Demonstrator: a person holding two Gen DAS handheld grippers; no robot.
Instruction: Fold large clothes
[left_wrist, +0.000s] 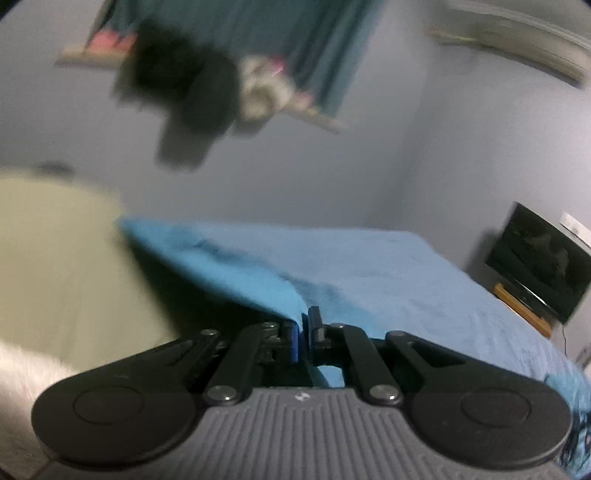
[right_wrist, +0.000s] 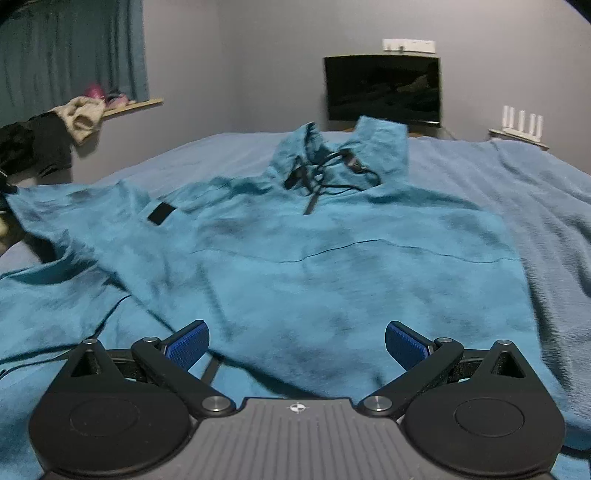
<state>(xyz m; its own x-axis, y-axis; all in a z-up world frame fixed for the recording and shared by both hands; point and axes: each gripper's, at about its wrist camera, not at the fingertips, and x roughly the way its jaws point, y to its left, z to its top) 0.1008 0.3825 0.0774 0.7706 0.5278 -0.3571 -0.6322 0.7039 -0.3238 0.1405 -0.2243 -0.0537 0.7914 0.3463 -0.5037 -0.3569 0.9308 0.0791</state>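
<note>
A large teal hooded pullover (right_wrist: 314, 258) lies spread front-up on the blue bed cover (right_wrist: 535, 192). Its hood and black drawcords (right_wrist: 340, 158) are at the far end, and a black patch (right_wrist: 160, 215) sits on the left sleeve. My right gripper (right_wrist: 295, 343) hovers open just above the lower hem, with nothing between its blue pads (right_wrist: 186, 345). In the left wrist view, my left gripper (left_wrist: 303, 332) is shut on an edge of the teal fabric (left_wrist: 229, 258). The fabric rises from it in a taut, lifted ridge toward the upper left.
A dark TV (right_wrist: 382, 88) stands beyond the bed's far end, with a white router (right_wrist: 521, 123) to its right. A window ledge (right_wrist: 129, 105) under teal curtains holds heaped clothes, and dark garments (left_wrist: 184, 92) hang from it. A pale cushion-like surface (left_wrist: 55, 258) lies left of the left gripper.
</note>
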